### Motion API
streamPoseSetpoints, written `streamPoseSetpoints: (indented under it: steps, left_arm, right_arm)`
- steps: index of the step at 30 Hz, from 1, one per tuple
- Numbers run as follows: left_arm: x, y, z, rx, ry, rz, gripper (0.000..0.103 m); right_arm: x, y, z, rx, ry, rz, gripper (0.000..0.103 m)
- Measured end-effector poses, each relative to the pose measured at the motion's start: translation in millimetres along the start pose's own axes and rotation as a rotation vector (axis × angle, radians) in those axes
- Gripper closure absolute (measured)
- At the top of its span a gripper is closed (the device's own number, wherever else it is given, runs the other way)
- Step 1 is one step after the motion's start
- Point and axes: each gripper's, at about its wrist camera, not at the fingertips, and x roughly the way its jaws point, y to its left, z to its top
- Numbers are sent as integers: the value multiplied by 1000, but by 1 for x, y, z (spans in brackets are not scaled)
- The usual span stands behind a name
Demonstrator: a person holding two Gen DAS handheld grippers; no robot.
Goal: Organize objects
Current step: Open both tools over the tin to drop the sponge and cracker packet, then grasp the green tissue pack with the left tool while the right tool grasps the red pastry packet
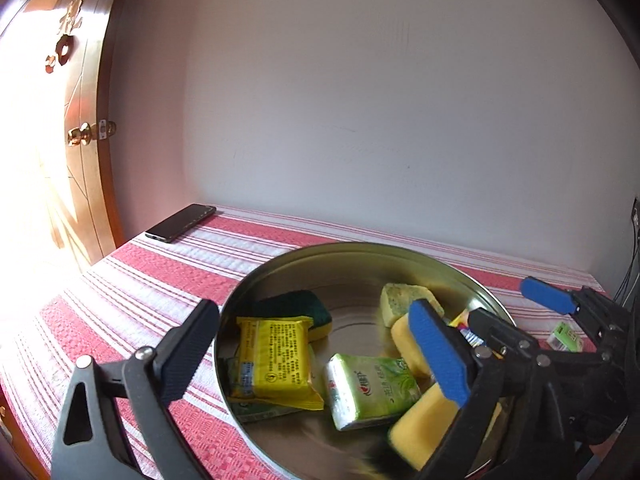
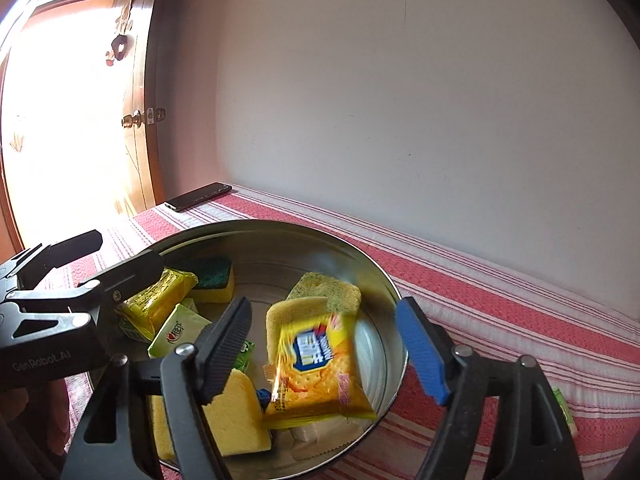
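Steel, round and shallow — the tin sits on the red-striped cloth, full of sponges and packets. A cracker packet lies blurred inside, between the right gripper's parted jaws — untouched. The left gripper gapes wide, empty.

A black phone lies flat on the striped red and white cloth that covers the worktop, at the far left corner of it, close to the wall. The wall is plain and pale and rises behind the whole cloth. To the left of the phone stands a brown wooden door, lit hard by bright light. It carries a brass knob at about mid height and a carved ornament higher up. Dark cables hang at the far right edge of the wall.
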Motion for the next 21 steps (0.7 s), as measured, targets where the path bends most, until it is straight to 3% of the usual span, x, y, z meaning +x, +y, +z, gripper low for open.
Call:
streamPoseSetpoints:
  steps: [4,9,16,21]
  left_arm:
    - [-2,3,0,-13,5,9,3]
    - [-8,-15,-2,-1,10,-39,3]
    - [-16,-80,-8,101,25,-147,0]
    - [-11,-141,-16,205,47,-217,0]
  right_arm:
    - [-7,0,0,5,-12,15,22]
    - [-19,-18,-8,41,-3,-1,22]
    - [-56,-82,-42,95,23,-110,20]
    - [-75,-132,-75,108,90,-177,19]
